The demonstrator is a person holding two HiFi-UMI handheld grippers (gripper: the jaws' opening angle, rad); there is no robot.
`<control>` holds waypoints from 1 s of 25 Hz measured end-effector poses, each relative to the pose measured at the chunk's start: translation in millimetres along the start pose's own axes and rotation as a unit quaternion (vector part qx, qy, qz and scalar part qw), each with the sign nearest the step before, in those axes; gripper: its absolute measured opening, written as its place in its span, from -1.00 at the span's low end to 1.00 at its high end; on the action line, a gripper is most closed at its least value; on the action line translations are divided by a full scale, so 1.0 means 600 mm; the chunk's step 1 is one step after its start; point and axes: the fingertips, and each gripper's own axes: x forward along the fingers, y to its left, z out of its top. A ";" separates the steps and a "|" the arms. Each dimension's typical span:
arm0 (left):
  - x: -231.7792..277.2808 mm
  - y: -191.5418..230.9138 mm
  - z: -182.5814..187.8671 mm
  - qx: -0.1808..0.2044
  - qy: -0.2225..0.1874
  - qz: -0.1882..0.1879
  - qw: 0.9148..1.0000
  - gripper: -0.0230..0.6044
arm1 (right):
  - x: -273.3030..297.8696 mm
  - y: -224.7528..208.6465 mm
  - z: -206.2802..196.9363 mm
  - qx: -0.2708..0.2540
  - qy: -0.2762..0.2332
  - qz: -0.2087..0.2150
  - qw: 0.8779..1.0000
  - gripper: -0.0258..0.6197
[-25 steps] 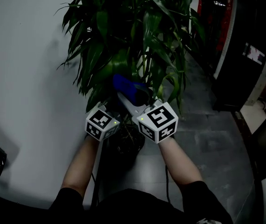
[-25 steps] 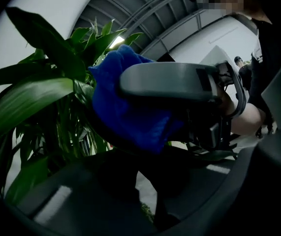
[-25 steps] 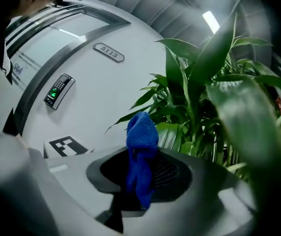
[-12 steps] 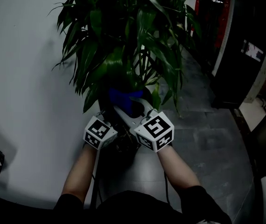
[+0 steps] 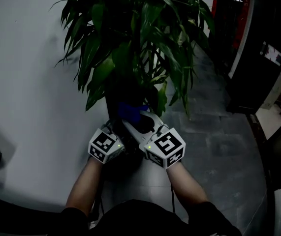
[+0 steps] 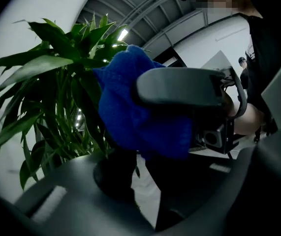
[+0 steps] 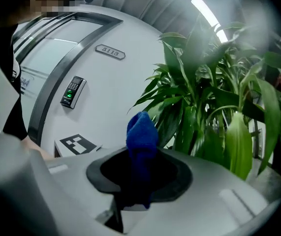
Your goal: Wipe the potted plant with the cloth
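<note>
The right gripper point(image 7: 139, 186) has its jaws pinched tight on the blue cloth point(image 7: 141, 132), leaving a tuft free past the tips for rubbing leaves. The left gripper point(image 6: 145, 188), jaws slightly apart and empty, sits alongside. Just beyond both jaws stands the potted plant point(image 7: 204, 102).

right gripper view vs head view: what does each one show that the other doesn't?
Right gripper view only: the right gripper with its jaws shut on the blue cloth, plus a door number plate and a ceiling light strip.
Head view only: the person's forearms, the grey floor tiles and the right gripper's own marker cube.
Both: the blue cloth and the leaves of the potted plant.
</note>
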 end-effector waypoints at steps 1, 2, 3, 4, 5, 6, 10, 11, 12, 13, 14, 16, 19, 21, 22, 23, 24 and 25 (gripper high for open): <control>-0.003 -0.008 -0.006 -0.007 0.001 0.003 1.000 -0.73 | -0.008 0.003 -0.008 0.007 -0.001 0.000 1.000 -0.57; -0.006 -0.014 -0.012 -0.014 0.002 0.006 1.000 -0.73 | -0.016 0.004 -0.016 0.015 -0.003 0.000 1.000 -0.57; -0.009 -0.019 -0.017 -0.021 0.002 0.011 1.000 -0.73 | -0.023 0.005 -0.024 0.023 -0.006 0.000 1.000 -0.57; -0.012 -0.023 -0.022 -0.028 0.003 0.016 0.999 -0.73 | -0.031 0.005 -0.030 0.032 -0.013 0.003 0.999 -0.57; -0.016 -0.028 -0.027 -0.034 0.004 0.021 0.999 -0.73 | -0.039 0.004 -0.035 0.042 -0.022 0.005 0.999 -0.57; -0.021 -0.033 -0.031 -0.040 0.005 0.027 0.999 -0.73 | -0.050 0.001 -0.039 0.051 -0.033 0.006 0.998 -0.57; -0.051 -0.058 -0.052 -0.078 0.016 0.059 0.995 -0.73 | -0.098 -0.030 -0.062 0.089 -0.065 -0.024 0.994 -0.57; -0.060 -0.063 -0.061 -0.085 0.021 0.069 0.994 -0.73 | -0.107 -0.039 -0.069 0.097 -0.068 -0.034 0.992 -0.57; -0.069 -0.065 -0.068 -0.090 0.025 0.081 0.992 -0.73 | -0.116 -0.046 -0.074 0.104 -0.070 -0.042 0.991 -0.57; -0.079 -0.068 -0.072 -0.096 0.026 0.097 0.990 -0.73 | -0.125 -0.051 -0.079 0.112 -0.072 -0.047 0.990 -0.57; -0.091 -0.069 -0.073 -0.103 0.022 0.116 0.988 -0.73 | -0.135 -0.054 -0.085 0.119 -0.075 -0.049 0.989 -0.57; -0.114 -0.073 -0.069 -0.115 0.010 0.151 0.982 -0.73 | -0.155 -0.057 -0.096 0.129 -0.076 -0.048 0.988 -0.57; -0.143 -0.078 -0.072 -0.121 0.007 0.189 0.974 -0.73 | -0.179 -0.058 -0.115 0.139 -0.076 -0.042 0.986 -0.57; -0.160 -0.085 -0.082 -0.128 0.012 0.212 0.969 -0.73 | -0.193 -0.053 -0.129 0.151 -0.076 -0.036 0.985 -0.57; -0.166 -0.089 -0.086 -0.130 0.012 0.225 0.966 -0.73 | -0.199 -0.051 -0.135 0.155 -0.075 -0.035 0.984 -0.57; -0.171 -0.094 -0.087 -0.130 0.011 0.238 0.962 -0.73 | -0.205 -0.051 -0.140 0.156 -0.072 -0.036 0.985 -0.57; -0.175 -0.099 -0.086 -0.126 0.009 0.253 0.959 -0.73 | -0.214 -0.051 -0.145 0.152 -0.065 -0.041 0.985 -0.57; -0.179 -0.104 -0.083 -0.122 0.007 0.264 0.957 -0.73 | -0.223 -0.053 -0.151 0.145 -0.056 -0.048 0.987 -0.57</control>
